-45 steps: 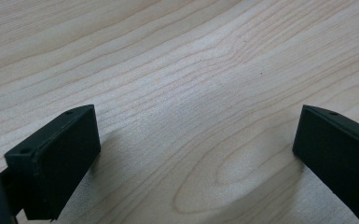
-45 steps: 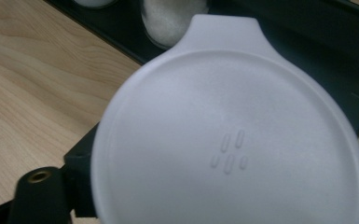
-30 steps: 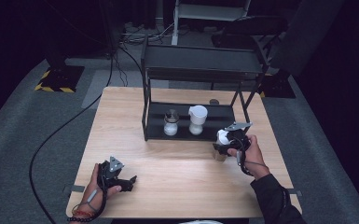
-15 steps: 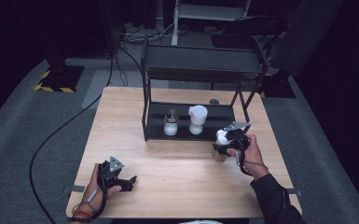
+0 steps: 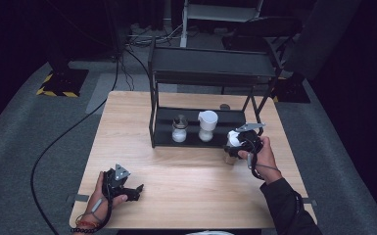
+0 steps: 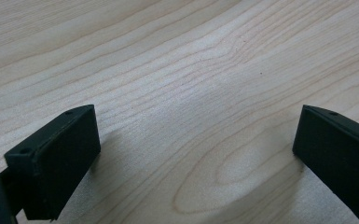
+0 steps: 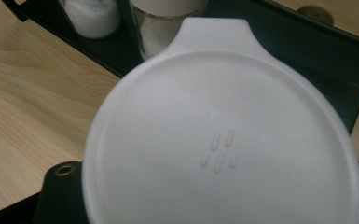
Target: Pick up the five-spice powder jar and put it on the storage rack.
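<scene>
Two jars already on the black rack; third white-lid jar clamped tight in right gripper, just beside rack, not yet placed; left gripper wide, holding nothing, low over table

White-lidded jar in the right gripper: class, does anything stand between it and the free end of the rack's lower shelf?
Nothing visible does. The right gripper holds the white-lidded jar just in front of the rack's lower shelf; the two jars already there stand further left, leaving the near end bare.
</scene>
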Available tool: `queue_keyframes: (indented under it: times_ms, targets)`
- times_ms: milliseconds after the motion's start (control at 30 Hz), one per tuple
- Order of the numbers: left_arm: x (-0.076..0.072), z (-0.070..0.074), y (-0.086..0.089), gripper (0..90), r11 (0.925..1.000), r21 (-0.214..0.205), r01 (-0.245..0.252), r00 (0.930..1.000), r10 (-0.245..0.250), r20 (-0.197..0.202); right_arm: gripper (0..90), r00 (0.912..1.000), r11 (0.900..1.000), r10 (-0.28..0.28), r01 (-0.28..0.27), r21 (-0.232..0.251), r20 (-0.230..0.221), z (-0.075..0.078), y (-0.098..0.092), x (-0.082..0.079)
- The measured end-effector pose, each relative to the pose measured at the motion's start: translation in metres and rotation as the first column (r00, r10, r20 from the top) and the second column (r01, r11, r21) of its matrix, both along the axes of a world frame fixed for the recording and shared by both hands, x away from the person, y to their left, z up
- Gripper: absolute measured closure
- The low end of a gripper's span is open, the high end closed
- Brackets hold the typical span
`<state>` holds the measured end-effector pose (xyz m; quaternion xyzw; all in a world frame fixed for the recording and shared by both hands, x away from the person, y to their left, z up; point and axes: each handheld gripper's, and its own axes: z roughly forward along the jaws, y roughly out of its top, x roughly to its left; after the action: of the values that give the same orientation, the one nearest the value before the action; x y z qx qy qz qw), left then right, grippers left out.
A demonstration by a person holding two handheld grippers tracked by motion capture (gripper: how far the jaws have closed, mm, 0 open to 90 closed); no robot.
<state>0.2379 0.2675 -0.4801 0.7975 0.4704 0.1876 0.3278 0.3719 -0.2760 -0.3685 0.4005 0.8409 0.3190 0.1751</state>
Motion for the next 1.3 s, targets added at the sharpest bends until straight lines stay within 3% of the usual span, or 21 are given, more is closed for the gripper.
queue_keyframes:
  times_ms: [367,1300]
  targets:
    - [0.000,0.000,0.000,0.7,1.0000,0.000,0.000,1.0000,0.000,0.000,30.3,1.0000,1.0000,-0.001,0.001,-0.008,-0.003,0.008,0.004,0.010]
    - [0.000,0.000,0.000,0.7,1.0000,0.000,0.000,1.0000,0.000,0.000,30.4,0.9968,0.9953,-0.079,0.079,-0.056,0.001,0.017,0.021,0.047]
